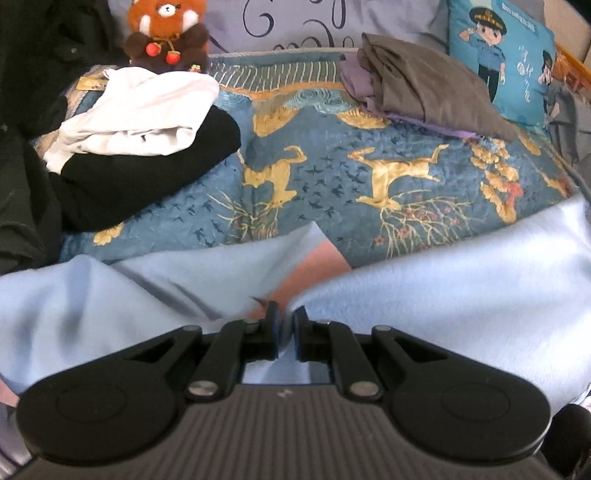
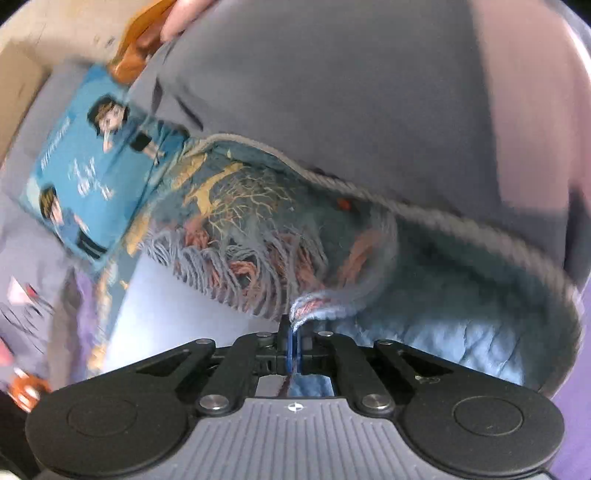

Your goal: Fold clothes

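**Both grippers pinch cloth over the patterned bedspread**

The blue bedspread (image 1: 332,177), printed with golden deer, fills the middle of the left wrist view. A pale blue garment (image 1: 443,295) spreads across the lower half of that view, from 9 o'clock round to 3 o'clock, lying on the bedspread with a fold opening at its centre.

At 10 o'clock sits a heap of black and white clothes (image 1: 140,140), with a plush red panda (image 1: 166,29) just behind it at 11 o'clock. At 1 o'clock lies a folded pile of grey and purple clothes (image 1: 417,85), and beside it, at 2 o'clock, a turquoise cartoon cushion (image 1: 502,62).

The left gripper (image 1: 286,325) at 6 o'clock has its jaws nearly together, and the pale blue fabric bunches between the blue pads.

In the blurred right wrist view, the right gripper (image 2: 291,339) has its jaws pressed tight on a thin edge of light blue cloth (image 2: 314,314); whether this is the same garment cannot be told. A fringed patterned blanket (image 2: 277,229) lies beyond at 12 o'clock.
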{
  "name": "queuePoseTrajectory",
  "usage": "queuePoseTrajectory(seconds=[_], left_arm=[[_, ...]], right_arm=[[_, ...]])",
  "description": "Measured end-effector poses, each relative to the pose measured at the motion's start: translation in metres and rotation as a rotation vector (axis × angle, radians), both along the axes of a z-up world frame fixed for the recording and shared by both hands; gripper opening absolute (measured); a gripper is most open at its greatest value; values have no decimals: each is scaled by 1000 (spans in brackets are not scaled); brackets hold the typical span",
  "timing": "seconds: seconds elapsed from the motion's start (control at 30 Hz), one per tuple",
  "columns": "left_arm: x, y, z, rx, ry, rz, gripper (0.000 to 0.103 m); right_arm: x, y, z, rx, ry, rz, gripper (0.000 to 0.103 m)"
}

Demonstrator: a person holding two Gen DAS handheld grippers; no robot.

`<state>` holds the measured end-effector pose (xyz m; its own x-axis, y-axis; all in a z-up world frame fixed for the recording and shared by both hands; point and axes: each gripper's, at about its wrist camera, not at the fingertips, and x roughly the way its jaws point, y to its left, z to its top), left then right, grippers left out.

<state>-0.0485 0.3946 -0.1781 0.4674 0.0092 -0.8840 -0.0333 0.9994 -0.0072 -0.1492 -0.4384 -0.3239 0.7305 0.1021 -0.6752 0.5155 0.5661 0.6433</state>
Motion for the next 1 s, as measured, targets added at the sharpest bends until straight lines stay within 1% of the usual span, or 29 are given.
queuePoseTrajectory(seconds=[0.03, 0.1, 0.17, 0.23, 0.27, 0.33, 0.37, 0.43, 0.5, 0.57, 0.6, 0.63, 0.67, 0.73, 0.77, 0.8, 0.83, 0.87, 0.9, 0.97, 1.0], left_arm=[[2, -1, 2, 5, -2, -5, 8], [11, -1, 14, 3, -22, -13, 8], [21, -5, 27, 6, -46, -27, 8], [31, -13, 40, 19, -70, -57, 8], [33, -18, 44, 19, -77, -67, 8], [37, -27, 49, 18, -91, -87, 8], [38, -29, 47, 10, -87, -86, 8], [38, -32, 41, -6, -76, -83, 8], [37, -32, 27, -20, -43, -75, 8], [36, -33, 15, -10, -12, -74, 8], [34, -34, 9, 2, 2, -76, 8], [34, -35, 6, 8, 10, -76, 8], [32, -35, 4, 14, 15, -76, 8], [30, -31, 3, 26, 15, -69, 8], [30, -29, 3, 26, 15, -64, 8], [30, -25, 4, 29, 15, -57, 8], [30, -24, 4, 32, 15, -55, 8], [30, -22, 5, 33, 14, -58, 8], [29, -21, 5, 32, 12, -67, 8], [26, -22, 9, 13, -9, -100, 8], [24, -23, 11, -4, -24, -121, 8]], right_arm=[[3, -2, 7, 25, -45, -10, 2], [13, -5, 28, 43, -129, -9, 2], [24, -7, 61, 30, -219, 2, 2], [24, -5, 97, -37, -296, 15, 2], [20, -5, 111, -76, -318, 16, 2], [6, -8, 128, -150, -333, 9, 2], [1, -11, 129, -183, -311, 8, 2], [-6, -17, 113, -240, -200, 12, 2], [-3, -22, 81, -265, -56, 34, 2], [4, -25, 39, -239, 87, 60, 2], [6, -25, 20, -212, 135, 67, 2], [6, -24, 5, -179, 160, 68, 3], [4, -22, -5, -157, 159, 59, 3], [-3, -24, -5, -126, 128, 34, 4], [-6, -27, -3, -119, 136, 30, 5], [-7, -28, 2, -133, 155, 31, 13], [-8, -30, 8, -173, 184, 29, 19], [-12, -29, 19, -252, 219, 27, 29], [-16, -26, 34, -340, 232, 31, 33], [-27, -18, 64, -496, 183, 71, 35], [-28, -14, 79, -548, 142, 106, 40]])
